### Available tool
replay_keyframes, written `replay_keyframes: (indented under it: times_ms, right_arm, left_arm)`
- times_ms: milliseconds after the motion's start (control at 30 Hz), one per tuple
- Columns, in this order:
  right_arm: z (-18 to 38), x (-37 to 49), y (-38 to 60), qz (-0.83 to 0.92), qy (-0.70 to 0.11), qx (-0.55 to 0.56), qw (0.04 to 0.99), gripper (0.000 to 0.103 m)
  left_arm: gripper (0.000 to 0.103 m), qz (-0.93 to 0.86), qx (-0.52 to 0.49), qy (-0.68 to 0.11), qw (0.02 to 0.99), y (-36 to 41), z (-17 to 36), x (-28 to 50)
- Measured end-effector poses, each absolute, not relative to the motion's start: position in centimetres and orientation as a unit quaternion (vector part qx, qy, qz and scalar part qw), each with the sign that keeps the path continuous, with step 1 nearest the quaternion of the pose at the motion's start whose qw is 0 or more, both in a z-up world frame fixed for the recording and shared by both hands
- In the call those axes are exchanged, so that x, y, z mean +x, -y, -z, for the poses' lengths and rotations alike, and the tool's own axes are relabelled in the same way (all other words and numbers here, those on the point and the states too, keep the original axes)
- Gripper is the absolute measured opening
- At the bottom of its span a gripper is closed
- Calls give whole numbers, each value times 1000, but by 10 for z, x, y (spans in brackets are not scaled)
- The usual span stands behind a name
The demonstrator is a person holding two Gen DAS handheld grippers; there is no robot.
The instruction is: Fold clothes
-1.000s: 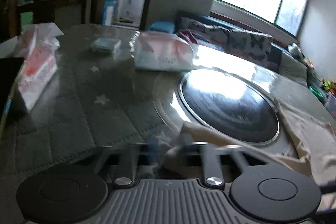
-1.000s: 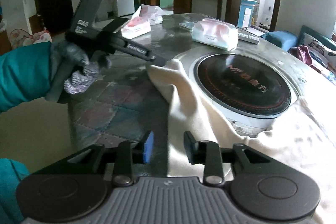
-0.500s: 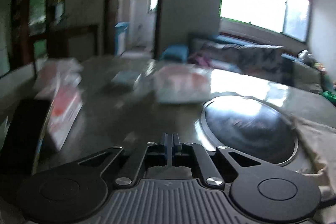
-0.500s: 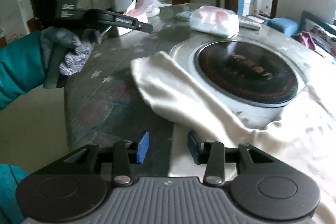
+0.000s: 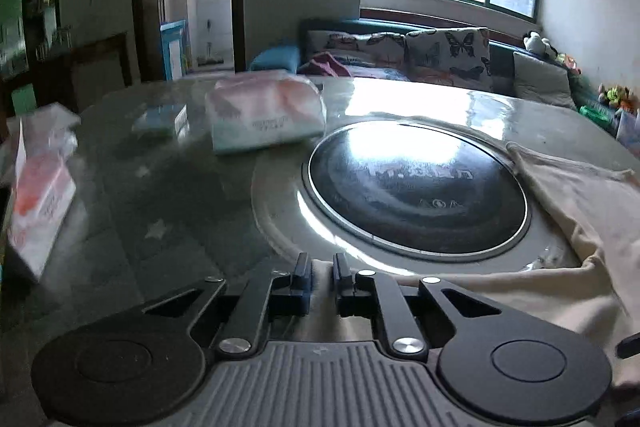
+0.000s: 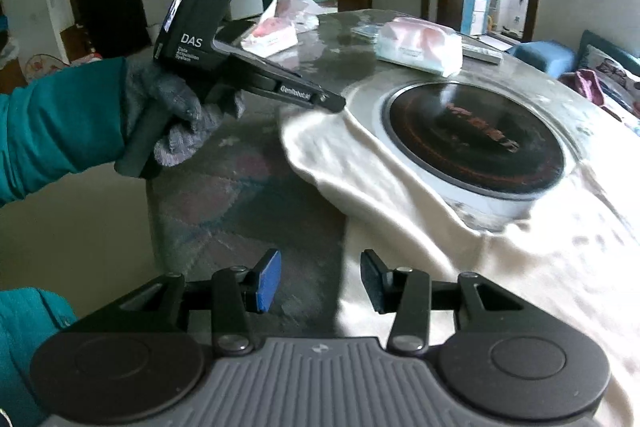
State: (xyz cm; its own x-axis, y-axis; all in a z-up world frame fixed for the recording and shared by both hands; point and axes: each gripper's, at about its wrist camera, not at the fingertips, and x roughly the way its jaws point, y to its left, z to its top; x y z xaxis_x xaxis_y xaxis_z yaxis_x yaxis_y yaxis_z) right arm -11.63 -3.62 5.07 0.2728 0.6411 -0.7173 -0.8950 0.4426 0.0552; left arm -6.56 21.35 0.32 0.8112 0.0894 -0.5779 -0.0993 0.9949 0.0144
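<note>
- Left gripper [image 5: 322, 277]: jaws stand a narrow gap apart, with the near corner of the cream garment [image 6: 400, 187] showing pale in that gap. Whether the pads actually pinch the cloth I cannot tell; the right wrist view shows only the tip over the same corner.
- Right gripper [image 6: 320, 281]: jaws parted wide, holding nothing, poised above the garment's near edge where cloth meets the bare table [image 6: 240, 211].
- Garment location: spread over the right side of the table, one hem lapping against the raised rim of the round cooktop [image 6: 472, 135], the rest running off toward the right of both views.
- Handling, judged: thin, soft, light cloth; it should drape and wrinkle freely and slide easily on the glossy tabletop. It will not hold a crease unaided.
- Where to take hold, judged: corners and hem edges, pinched flat.
- Edges: the cooktop rim lifts the cloth and could snag a dragged hem; the table edge lies close to the left hand [image 6: 180, 115].
- Open room: bare table left of the garment. A tissue pack [image 5: 266, 117] and a second pack [image 5: 40, 203] sit farther off, well apart from the cloth.
</note>
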Motion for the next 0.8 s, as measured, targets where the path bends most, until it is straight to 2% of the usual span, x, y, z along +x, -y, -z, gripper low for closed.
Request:
replay_keyframes:
  times_ms: [200,433,567,800]
  right_arm:
    - [-40,-118,43,-497,-371,-164,767,46]
    - [-42,-130,44,-530,-375,-149,746,44]
    - [-53,-127,62,-517,-364,-131,764,44]
    - [-62,-110,119,-428,-359,-94,824,46]
  left_arm:
    - [5,-77,42,-267,960,-208,-16,-46]
    - [5,-86,69,-285,952,-206,-5,-43]
    - [7,-91,56,-302,947,-211,3,-46]
    - [10,-97,39,-292,951,-210,-15,-46]
